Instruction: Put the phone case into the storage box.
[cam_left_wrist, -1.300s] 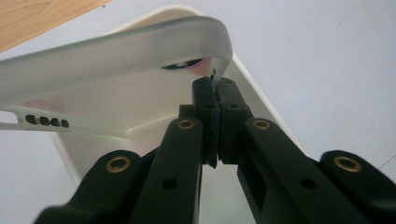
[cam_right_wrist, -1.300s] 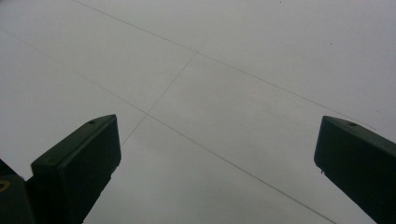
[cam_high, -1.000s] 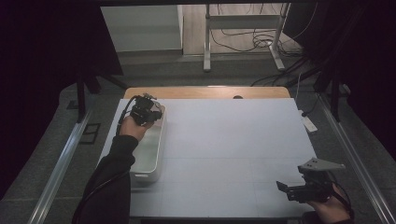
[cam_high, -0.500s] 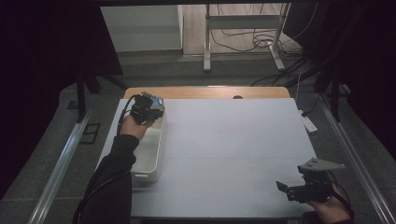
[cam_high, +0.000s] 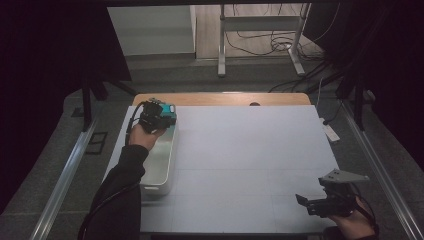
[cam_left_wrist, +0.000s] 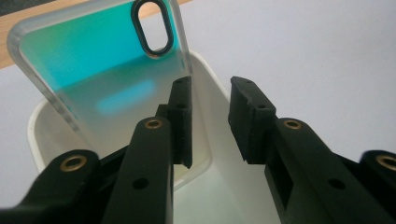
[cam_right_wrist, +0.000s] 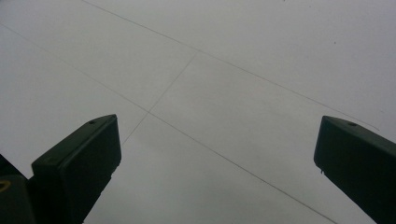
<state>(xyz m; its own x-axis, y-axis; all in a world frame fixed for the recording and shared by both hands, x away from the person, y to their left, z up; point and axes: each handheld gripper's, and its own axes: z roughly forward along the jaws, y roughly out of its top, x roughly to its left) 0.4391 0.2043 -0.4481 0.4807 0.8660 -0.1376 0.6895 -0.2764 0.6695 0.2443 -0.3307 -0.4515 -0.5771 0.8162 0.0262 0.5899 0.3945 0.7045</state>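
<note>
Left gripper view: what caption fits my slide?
Open left gripper beside a teal phone case leaning in a white bin.

Quantity on the white table (cam_high: 240, 165): one translucent teal phone case (cam_left_wrist: 100, 70), leaning in one white rectangular plastic bin (cam_high: 161, 165); two black two-jaw grippers, left (cam_left_wrist: 210, 119) and right (cam_high: 302, 200).

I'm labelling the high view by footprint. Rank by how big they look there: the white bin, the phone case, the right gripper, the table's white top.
1. table's white top
2. white bin
3. right gripper, though nearer the camera
4. phone case, partly hidden by the left gripper
</note>
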